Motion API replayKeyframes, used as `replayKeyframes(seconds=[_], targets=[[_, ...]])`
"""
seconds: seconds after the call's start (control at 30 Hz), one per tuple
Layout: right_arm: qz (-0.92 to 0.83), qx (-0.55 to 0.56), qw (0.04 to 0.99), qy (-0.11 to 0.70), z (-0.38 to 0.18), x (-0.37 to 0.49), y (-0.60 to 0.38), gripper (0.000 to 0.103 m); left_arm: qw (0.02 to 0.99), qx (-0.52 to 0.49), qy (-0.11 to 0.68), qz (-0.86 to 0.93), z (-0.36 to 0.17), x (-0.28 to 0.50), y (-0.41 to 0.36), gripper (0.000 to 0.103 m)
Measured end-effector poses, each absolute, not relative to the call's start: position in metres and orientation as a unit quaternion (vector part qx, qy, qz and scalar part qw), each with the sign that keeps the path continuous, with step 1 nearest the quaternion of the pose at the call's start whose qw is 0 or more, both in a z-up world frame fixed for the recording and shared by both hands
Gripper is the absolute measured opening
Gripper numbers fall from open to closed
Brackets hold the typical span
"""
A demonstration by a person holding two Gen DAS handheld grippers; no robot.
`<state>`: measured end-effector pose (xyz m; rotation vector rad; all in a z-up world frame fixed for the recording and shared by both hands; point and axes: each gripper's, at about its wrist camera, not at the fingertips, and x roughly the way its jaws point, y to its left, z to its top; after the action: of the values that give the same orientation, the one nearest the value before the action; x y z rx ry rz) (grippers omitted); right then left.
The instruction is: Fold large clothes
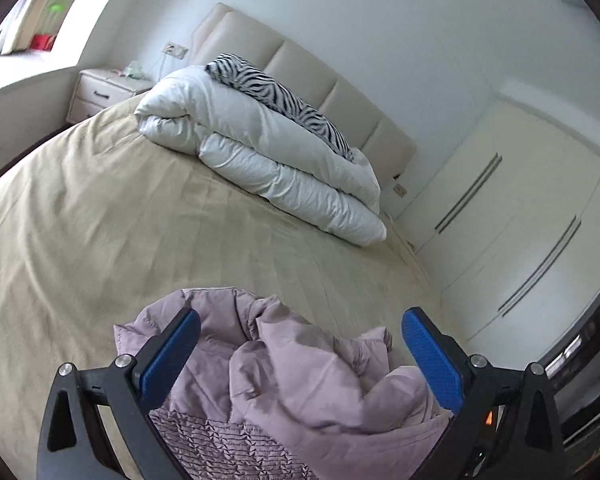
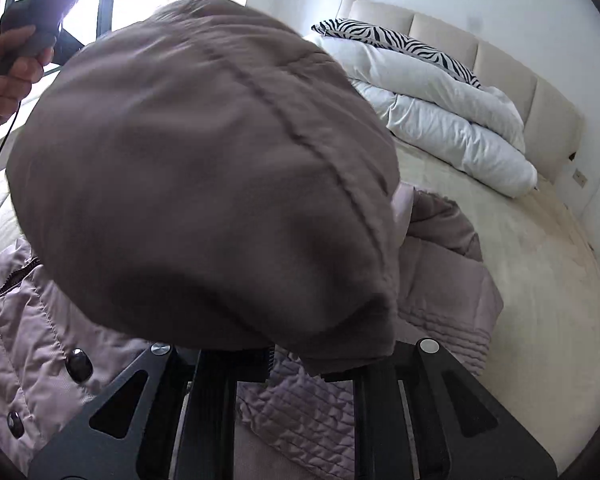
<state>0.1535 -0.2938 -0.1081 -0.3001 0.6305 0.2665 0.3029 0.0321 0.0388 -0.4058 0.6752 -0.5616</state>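
the coat (image 1: 300,380) lies rumpled on the bed (image 1: 100,220). the right gripper (image 2: 296,354) has its fingers closed on a fold of it, probably the hood, lifting it to turn over. the left gripper (image 1: 300,344) hangs above, fingers wide and empty, ready to take another edge.

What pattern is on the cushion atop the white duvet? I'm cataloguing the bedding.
Black-and-white zebra stripes on the cushion, clearest in the left wrist view.
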Motion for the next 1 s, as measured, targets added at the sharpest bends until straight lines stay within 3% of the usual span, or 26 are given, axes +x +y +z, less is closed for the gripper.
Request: replayKeyframes(seconds=[0.13,0.23,0.33,0.53,0.67,0.77,0.9,1.0], targets=[[0.125,-0.089,0.933,0.325,-0.117,0.156,-0.315,0.018,0.881,-0.069,0.375,-0.28,0.005,0.294,-0.043,0.102],[0.116,-0.054,0.93,0.345,-0.119,0.158,-0.324,0.032,0.865,-0.024,0.421,-0.271,-0.047,0.287,-0.074,0.099],[0.103,-0.028,0.916,0.387,-0.132,0.147,-0.339,0.081,0.852,-0.012,0.458,-0.253,-0.092,0.278,-0.084,0.097],[0.083,0.088,0.909,0.399,-0.124,0.108,-0.392,0.082,0.855,-0.027,0.457,-0.242,-0.111,0.265,-0.081,0.098],[0.099,0.143,0.924,0.342,-0.098,0.089,-0.398,0.07,0.882,-0.066,0.407,-0.23,-0.085,0.245,-0.065,0.097],[0.116,0.133,0.934,0.312,-0.081,0.092,-0.38,0.057,0.899,-0.07,0.374,-0.217,-0.076,0.226,-0.057,0.097],[0.121,0.058,0.935,0.328,-0.076,0.119,-0.341,0.053,0.886,-0.038,0.411,-0.212,-0.102,0.223,-0.067,0.098],[0.088,-0.005,0.918,0.388,-0.113,0.14,-0.322,0.053,0.87,-0.038,0.445,-0.211,-0.128,0.232,-0.07,0.101]])
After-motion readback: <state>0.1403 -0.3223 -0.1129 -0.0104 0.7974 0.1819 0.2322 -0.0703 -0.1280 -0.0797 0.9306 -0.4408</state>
